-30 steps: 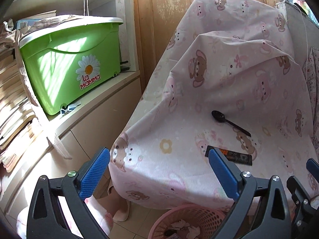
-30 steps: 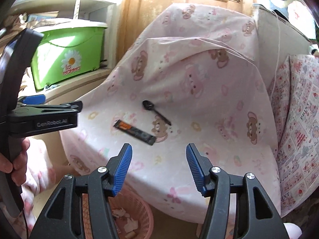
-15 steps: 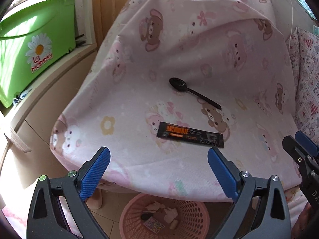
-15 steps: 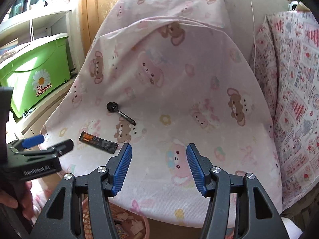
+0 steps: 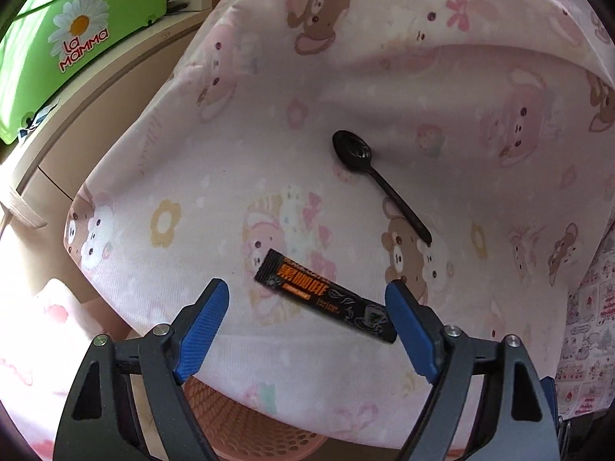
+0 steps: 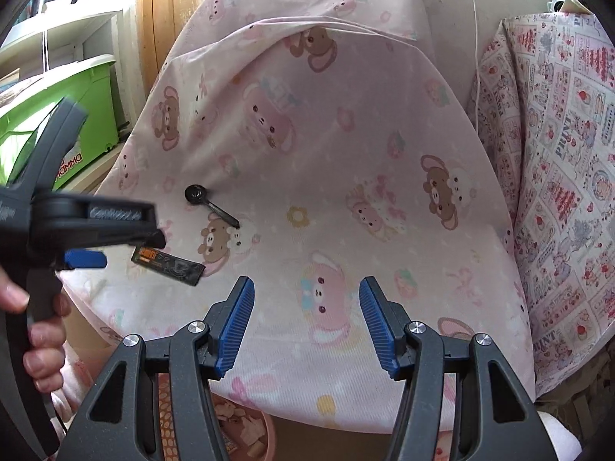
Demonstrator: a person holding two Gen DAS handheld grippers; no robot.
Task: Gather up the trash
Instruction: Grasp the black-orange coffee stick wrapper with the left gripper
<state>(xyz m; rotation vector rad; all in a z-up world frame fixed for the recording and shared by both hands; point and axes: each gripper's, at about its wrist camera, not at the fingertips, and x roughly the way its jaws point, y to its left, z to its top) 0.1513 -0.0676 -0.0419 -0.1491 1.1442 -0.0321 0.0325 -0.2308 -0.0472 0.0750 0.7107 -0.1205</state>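
The black sachet (image 5: 326, 296) lies flat on the pink printed cover (image 5: 230, 153), long axis running diagonally across the gap of the left gripper (image 5: 307, 307), whose jaws are closing but not yet touching it. The black spoon (image 5: 378, 182) lies just beyond. The right gripper (image 6: 306, 324) stands open, empty, farther off. The pink basket (image 5: 246, 426) waits below.

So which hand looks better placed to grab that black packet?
Probably the left. The left gripper hangs right over the black packet, its jaws closing with the packet between them, untouched. The right gripper sits open over bare pink sheet.
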